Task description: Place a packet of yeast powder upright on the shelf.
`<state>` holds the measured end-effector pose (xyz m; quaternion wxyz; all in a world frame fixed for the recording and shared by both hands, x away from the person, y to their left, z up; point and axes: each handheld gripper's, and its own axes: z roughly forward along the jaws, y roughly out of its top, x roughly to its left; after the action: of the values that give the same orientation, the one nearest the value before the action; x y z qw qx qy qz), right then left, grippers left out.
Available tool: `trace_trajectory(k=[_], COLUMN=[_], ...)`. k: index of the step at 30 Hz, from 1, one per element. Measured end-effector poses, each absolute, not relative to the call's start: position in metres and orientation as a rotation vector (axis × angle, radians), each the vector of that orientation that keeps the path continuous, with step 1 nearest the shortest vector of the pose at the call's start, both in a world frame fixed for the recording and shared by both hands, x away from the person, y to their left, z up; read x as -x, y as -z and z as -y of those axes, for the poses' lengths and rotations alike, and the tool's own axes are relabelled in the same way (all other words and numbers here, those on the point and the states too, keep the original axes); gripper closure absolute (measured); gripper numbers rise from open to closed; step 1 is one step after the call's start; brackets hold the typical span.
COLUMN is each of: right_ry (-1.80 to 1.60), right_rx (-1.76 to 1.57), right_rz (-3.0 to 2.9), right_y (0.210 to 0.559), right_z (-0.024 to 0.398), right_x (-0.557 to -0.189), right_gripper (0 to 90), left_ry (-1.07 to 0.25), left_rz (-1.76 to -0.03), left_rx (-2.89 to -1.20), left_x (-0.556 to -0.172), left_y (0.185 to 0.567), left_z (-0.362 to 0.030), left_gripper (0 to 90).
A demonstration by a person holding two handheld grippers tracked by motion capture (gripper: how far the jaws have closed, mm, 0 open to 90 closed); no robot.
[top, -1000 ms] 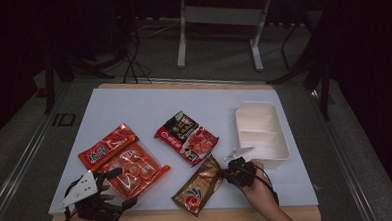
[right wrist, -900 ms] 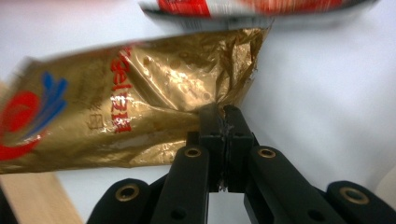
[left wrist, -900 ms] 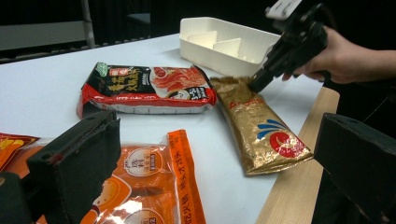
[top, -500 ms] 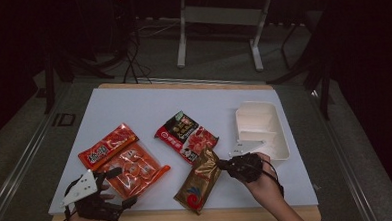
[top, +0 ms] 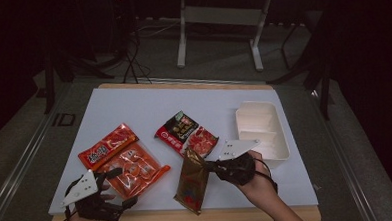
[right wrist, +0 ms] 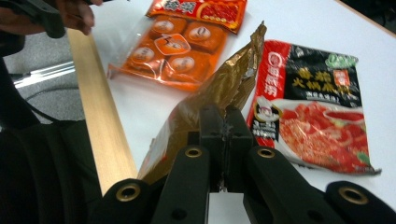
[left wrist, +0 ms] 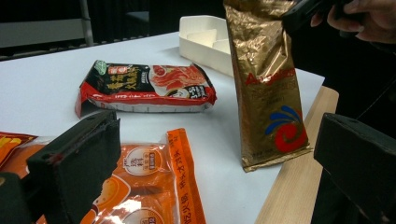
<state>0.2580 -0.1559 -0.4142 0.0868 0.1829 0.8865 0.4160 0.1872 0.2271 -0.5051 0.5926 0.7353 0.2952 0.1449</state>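
My right claw [right wrist: 224, 140] pinches the gold pouch's [top: 193, 179] top seam; I should lift it straight toward the white tray [top: 282, 152] at two o'clock, my left claw [left wrist: 224, 158] spread wide.

From above the near edge we look forward and down over the whole counter [top: 184, 111]. Our left gripper view sits low, just above the counter, facing across it toward the white tray [left wrist: 205, 39]. Our right gripper view looks down at close range. All three views share the gold packet [top: 193, 180] and the black-and-red packet [right wrist: 317, 107].
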Motion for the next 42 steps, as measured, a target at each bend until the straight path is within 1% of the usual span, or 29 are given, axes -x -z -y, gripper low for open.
trace_trajectory(k=[11, 18, 29, 35, 41, 42], right_ry=[-1.264, -1.284, -1.336, -1.318, -1.297, -1.284], right_rx=[-0.442, -0.394, -0.431, -0.478, -0.528, -0.550], right_rz=[-2.719, -2.716, -2.641, -2.567, -2.519, -2.504], right_y=[0.404, 0.391, 0.355, 0.331, 0.316, 0.312], right_z=[0.144, 0.142, 0.161, 0.177, 0.192, 0.198], right_x=[-0.254, -0.256, -0.283, -0.304, -0.323, -0.331], right_gripper=[89.5, 89.5, 89.5, 89.5, 89.5, 89.5], left_ry=[-0.331, -0.326, -0.319, -0.315, -0.316, -0.315], left_rz=[-0.688, -0.694, -0.697, -0.701, -0.707, -0.707], left_rx=[-1.711, -1.706, -1.709, -1.710, -1.705, -1.705], left_x=[-0.187, -0.188, -0.188, -0.189, -0.190, -0.190], left_y=[0.505, 0.506, 0.506, 0.507, 0.507, 0.507], left_z=[-0.226, -0.227, -0.226, -0.225, -0.226, -0.226], left_gripper=[0.6, 0.6, 0.6, 0.6, 0.6, 0.6])
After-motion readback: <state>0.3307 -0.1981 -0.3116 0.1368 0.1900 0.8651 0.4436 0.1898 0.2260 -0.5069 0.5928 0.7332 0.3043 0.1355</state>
